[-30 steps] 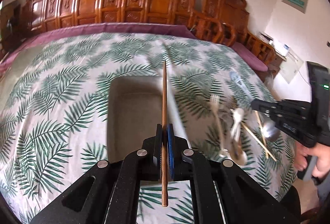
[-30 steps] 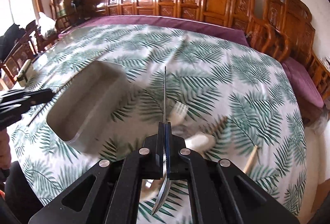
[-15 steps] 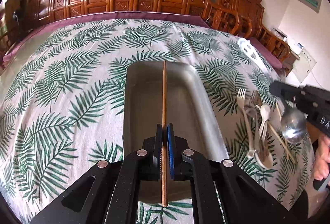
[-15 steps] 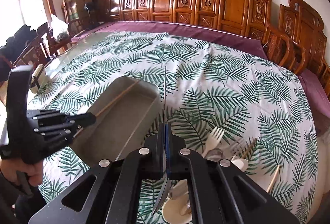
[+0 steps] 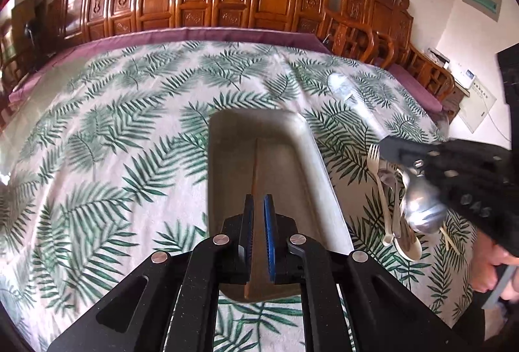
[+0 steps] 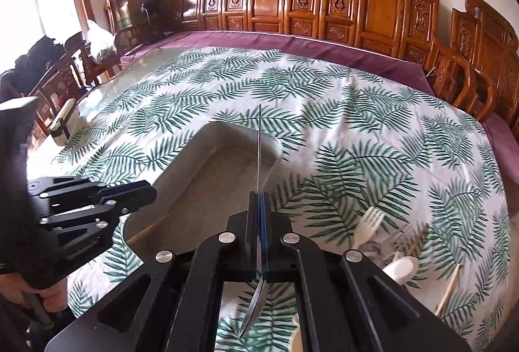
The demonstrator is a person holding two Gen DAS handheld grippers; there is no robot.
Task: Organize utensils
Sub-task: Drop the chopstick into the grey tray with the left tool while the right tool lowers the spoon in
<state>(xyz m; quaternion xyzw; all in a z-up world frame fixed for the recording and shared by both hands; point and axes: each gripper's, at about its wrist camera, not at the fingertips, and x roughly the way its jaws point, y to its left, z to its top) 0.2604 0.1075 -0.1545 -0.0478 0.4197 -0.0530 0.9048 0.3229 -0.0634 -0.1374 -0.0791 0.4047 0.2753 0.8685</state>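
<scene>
Pinching left tongs (image 5: 258, 215) on chopstick (image 5: 257, 163) over tray (image 5: 311, 160); right tongs (image 6: 259, 209) on spoon (image 6: 259, 151) at rim.

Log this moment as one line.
left gripper: shut on chopstick, over tray; right gripper: shut on metal spoon; other utensils: on tablecloth

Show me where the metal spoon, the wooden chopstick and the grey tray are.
metal spoon (image 5: 421, 209), left wrist view, on its bowl.
wooden chopstick (image 5: 256, 176), left wrist view, mid-shaft.
grey tray (image 6: 227, 133), right wrist view, on its far rim.
</scene>
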